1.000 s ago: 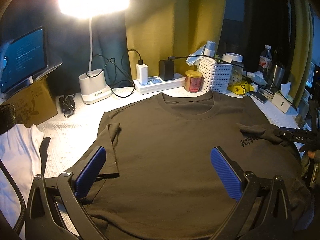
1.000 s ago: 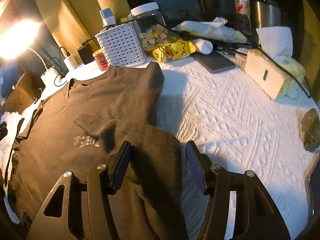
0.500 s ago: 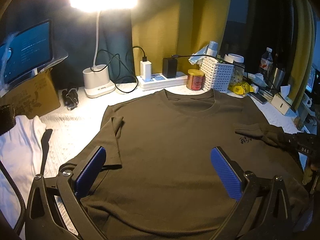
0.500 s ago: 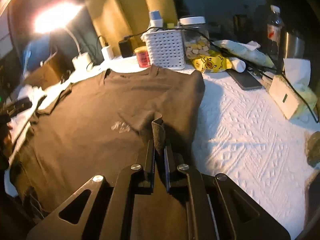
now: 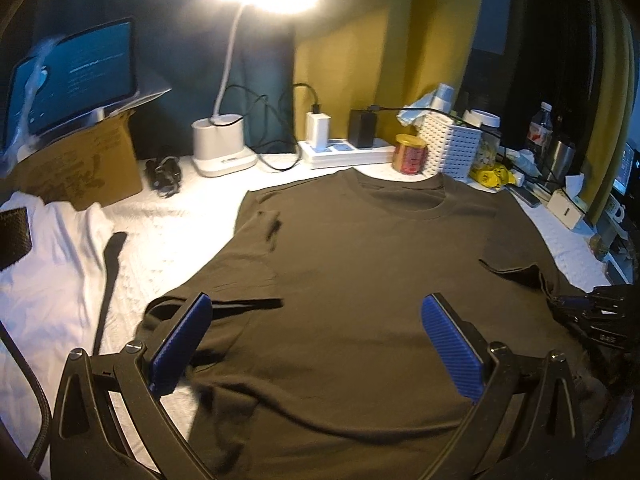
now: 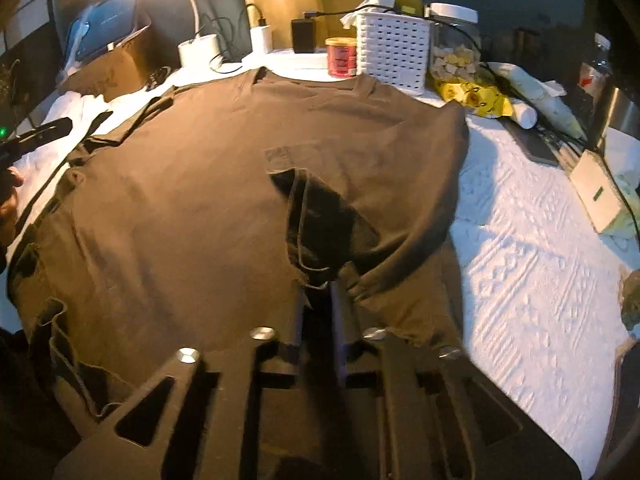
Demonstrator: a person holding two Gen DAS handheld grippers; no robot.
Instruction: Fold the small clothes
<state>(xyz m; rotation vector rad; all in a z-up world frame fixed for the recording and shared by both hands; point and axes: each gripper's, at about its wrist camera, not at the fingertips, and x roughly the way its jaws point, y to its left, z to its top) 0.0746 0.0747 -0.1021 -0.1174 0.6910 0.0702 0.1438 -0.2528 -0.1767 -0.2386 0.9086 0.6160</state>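
**So, barely started on this tee: one sleeve in, everything else still flat**

Okay, the dark t-shirt (image 5: 360, 280) is lying spread out front-up on the white textured surface (image 6: 532, 240), collar pointing toward the lamp and the clutter at the back. Progress-wise I'd call it very early. The right sleeve (image 6: 320, 216) is flipped in over the chest, and the left sleeve looks turned in at its edge too, but the body hasn't been folded at all, so both side folds and the bottom-up fold are still to come.

Right gripper (image 6: 318, 296) has its jaws close together with the sleeve's hem bunched between them. They've just been opening a bit, and I honestly can't tell if the pads still pinch the cloth or have let it go. Left gripper (image 5: 316, 344) hangs over the lower left part of the shirt with jaws spread wide, holding nothing.

Containers: the white perforated basket (image 6: 394, 50) at the back has a bottle-ish thing and some crumpled tissue sticking out. Clear jar (image 6: 456, 46) beside it is part full of pale yellowish chunks. Small red tin (image 6: 341, 57) has its lid on, contents unknown
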